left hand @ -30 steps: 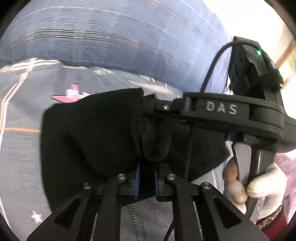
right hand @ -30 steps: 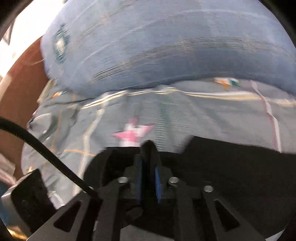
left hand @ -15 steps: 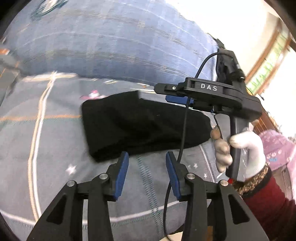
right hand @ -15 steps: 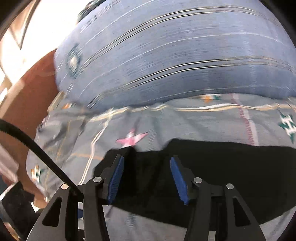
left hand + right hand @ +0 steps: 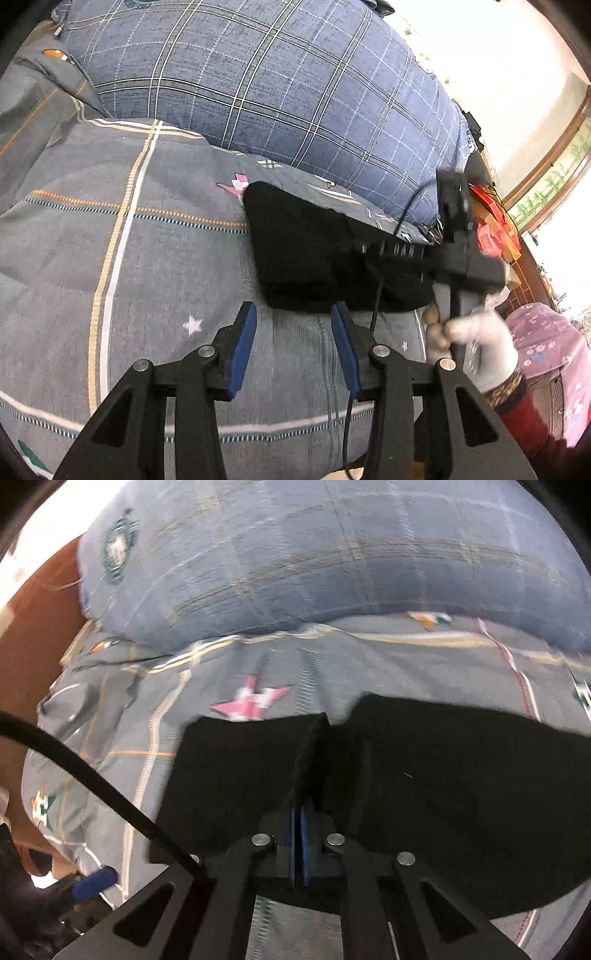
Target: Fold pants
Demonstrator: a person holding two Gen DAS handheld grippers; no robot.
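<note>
Black pants [image 5: 303, 251] lie folded into a long band on the grey patterned bedsheet [image 5: 147, 277]. My left gripper [image 5: 293, 314] is open just short of the band's near edge, and only sheet shows between its blue pads [image 5: 240, 343]. In the left wrist view the right gripper [image 5: 365, 249], blurred and held by a white-gloved hand [image 5: 480, 339], reaches over the right part of the band. In the right wrist view the right gripper [image 5: 297, 812] is shut, its pads pressed together on a raised ridge of the pants [image 5: 443, 775].
A big blue plaid pillow [image 5: 295, 92] lies along the far side, right behind the pants. Red packets [image 5: 491, 229] and a pink flowered cloth [image 5: 546, 343] sit at the right. A brown wooden surface [image 5: 29, 646] borders the bed on the left of the right wrist view.
My left gripper let go of the black fabric, opened and pulled back from the pants. The right gripper opened over the band, then shut on a fold of it.
</note>
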